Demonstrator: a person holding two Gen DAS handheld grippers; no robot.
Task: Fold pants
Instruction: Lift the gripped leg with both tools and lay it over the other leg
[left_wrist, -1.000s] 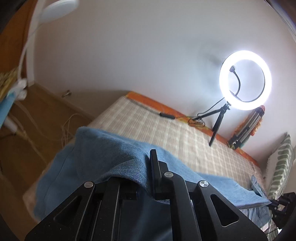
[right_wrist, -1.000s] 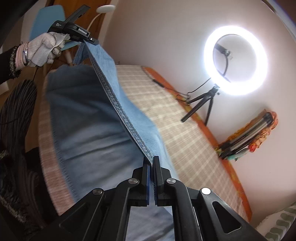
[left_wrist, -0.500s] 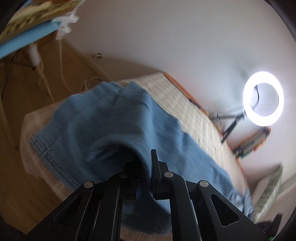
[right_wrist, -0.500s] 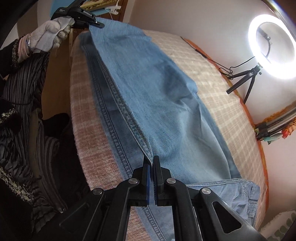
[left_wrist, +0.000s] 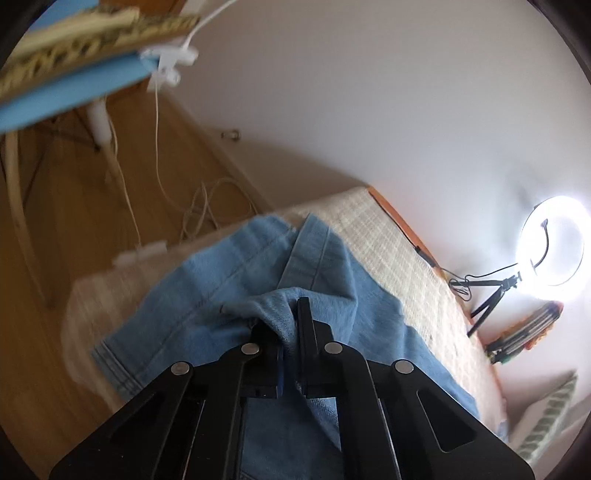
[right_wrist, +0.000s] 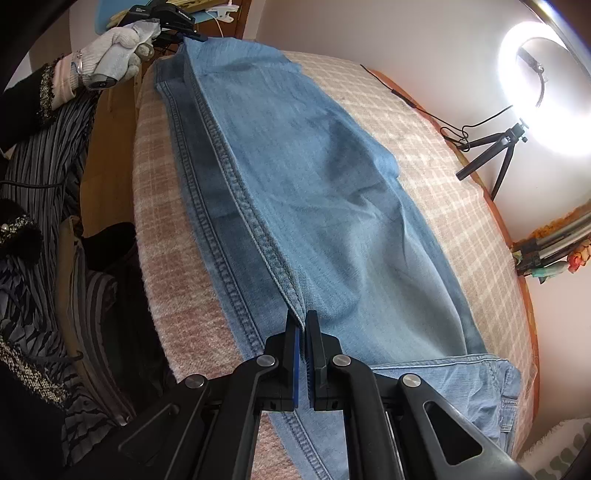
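The light blue denim pants (right_wrist: 332, 206) are spread lengthwise over the checked beige blanket (right_wrist: 454, 192), stretching ahead of the right gripper (right_wrist: 303, 325), which is clamped on their stitched side seam. At the far end, a bunched fold of denim is gripped tight by the left gripper (left_wrist: 293, 325), held in a white-gloved hand (right_wrist: 118, 51).

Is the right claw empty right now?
No, the right claw is shut on the seamed edge of the jeans, which lie along the checked blanket.
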